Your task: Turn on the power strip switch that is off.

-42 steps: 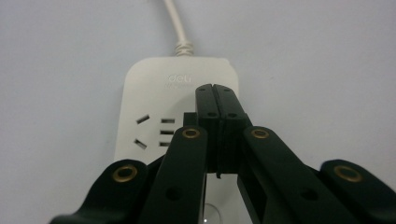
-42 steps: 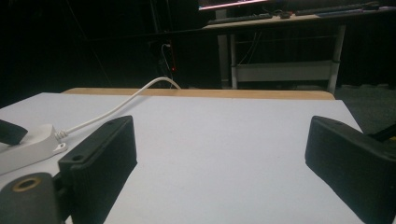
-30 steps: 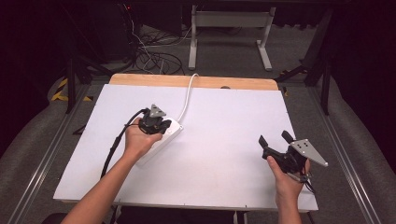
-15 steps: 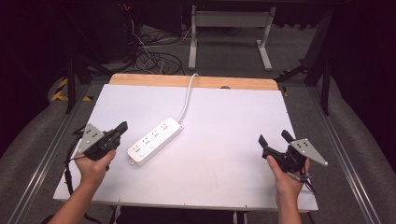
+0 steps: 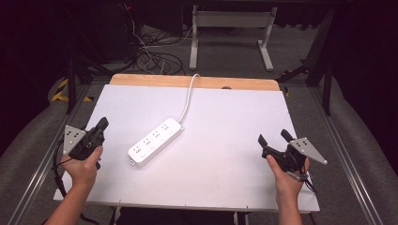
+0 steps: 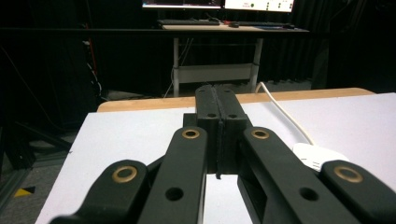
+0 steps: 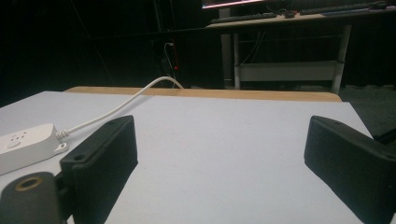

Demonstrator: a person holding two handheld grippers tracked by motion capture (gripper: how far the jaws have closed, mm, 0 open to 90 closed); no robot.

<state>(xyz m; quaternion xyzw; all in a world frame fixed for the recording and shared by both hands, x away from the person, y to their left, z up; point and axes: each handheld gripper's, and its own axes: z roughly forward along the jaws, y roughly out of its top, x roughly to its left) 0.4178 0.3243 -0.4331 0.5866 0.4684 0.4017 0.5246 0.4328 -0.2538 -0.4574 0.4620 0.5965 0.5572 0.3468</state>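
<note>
One power strip (image 5: 156, 141); two tools: left tool (image 5: 100, 127) closed, right tool (image 5: 274, 137) agape.

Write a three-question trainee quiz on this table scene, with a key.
1. True or false: the left claw is shut on the power strip.
2. Which claw is open? A) left B) right
3. Fill in: the strip's cable runs over the table's ____ edge.

Key: 1. False; its jaws are shut on nothing, apart from the strip. 2. B. 3. Far.
</note>
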